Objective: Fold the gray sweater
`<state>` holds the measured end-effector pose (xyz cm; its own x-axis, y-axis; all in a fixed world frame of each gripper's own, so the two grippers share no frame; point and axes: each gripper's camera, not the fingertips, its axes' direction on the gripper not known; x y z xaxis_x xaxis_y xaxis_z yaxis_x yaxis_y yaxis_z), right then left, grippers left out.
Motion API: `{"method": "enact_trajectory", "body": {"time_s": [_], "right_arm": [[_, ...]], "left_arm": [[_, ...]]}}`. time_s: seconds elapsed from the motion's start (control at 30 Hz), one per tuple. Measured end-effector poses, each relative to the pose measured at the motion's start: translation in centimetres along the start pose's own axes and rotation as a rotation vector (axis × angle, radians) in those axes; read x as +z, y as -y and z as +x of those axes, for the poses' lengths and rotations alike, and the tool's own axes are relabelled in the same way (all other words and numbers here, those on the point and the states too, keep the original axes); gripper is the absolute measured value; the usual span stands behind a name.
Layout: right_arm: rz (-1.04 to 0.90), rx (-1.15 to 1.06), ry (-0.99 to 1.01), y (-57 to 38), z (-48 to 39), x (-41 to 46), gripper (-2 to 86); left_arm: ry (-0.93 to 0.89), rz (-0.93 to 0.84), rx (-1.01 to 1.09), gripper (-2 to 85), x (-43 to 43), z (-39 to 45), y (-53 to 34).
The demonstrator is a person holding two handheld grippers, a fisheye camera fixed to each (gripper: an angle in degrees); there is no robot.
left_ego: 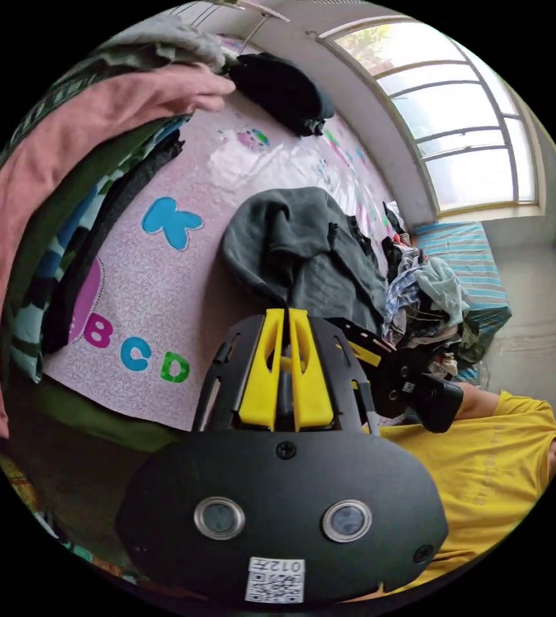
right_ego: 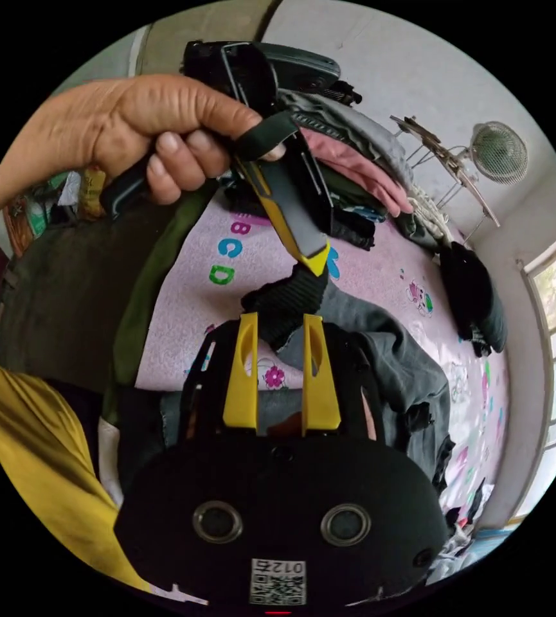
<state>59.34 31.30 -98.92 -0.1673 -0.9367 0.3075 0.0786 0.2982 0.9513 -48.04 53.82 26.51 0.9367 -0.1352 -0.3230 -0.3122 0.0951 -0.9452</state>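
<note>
Tongs on the right (right_ego: 281, 321) stand parted just short of the sweater's (right_ego: 380, 366) ribbed cuff (right_ego: 287, 299). Left tongs (left_ego: 285, 316) are clenched on that cuff, lifting it; the left hand (right_ego: 155, 138) wraps the handle, knuckles up. Beyond, the sweater lies crumpled on the pink bed (left_ego: 162, 283).

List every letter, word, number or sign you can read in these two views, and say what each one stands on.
"K", blue, on the pink bed sheet.
"B C D", magenta, blue and green, on the same sheet near its edge; these letters also show in the right gripper view.
White code sticker on the left gripper body: left unread.
Faint print on the person's yellow shirt: too blurred to read.
</note>
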Motion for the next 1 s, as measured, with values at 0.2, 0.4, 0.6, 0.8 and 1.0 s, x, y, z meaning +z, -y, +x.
{"method": "enact_trajectory", "body": {"time_s": [0.2, 0.4, 0.6, 0.8, 1.0], "right_arm": [[0.061, 0.271, -0.014, 0.6, 3.6, -4.0, 11.5], [0.054, 0.349, -0.23, -1.0, 6.8, -6.9, 4.6], [0.206, 0.429, -0.326, -3.9, 15.2, -14.3, 1.4], [0.442, 0.803, -0.192, -13.6, 27.5, -25.0, 1.1], [0.616, 1.108, -0.12, -29.8, 32.0, -32.0, 1.0]], "left_arm": [[0.052, -0.011, 0.177, 0.4, -0.8, 7.4, 4.4], [0.059, -0.018, 0.312, 0.4, 0.1, 14.7, 8.6], [0.054, 0.049, 0.476, 0.4, -2.4, 24.6, 15.8], [0.026, 0.009, 0.694, 0.4, -1.2, 40.7, 24.2], [0.018, -0.189, 0.951, 0.3, 9.8, 57.1, 26.2]]}}
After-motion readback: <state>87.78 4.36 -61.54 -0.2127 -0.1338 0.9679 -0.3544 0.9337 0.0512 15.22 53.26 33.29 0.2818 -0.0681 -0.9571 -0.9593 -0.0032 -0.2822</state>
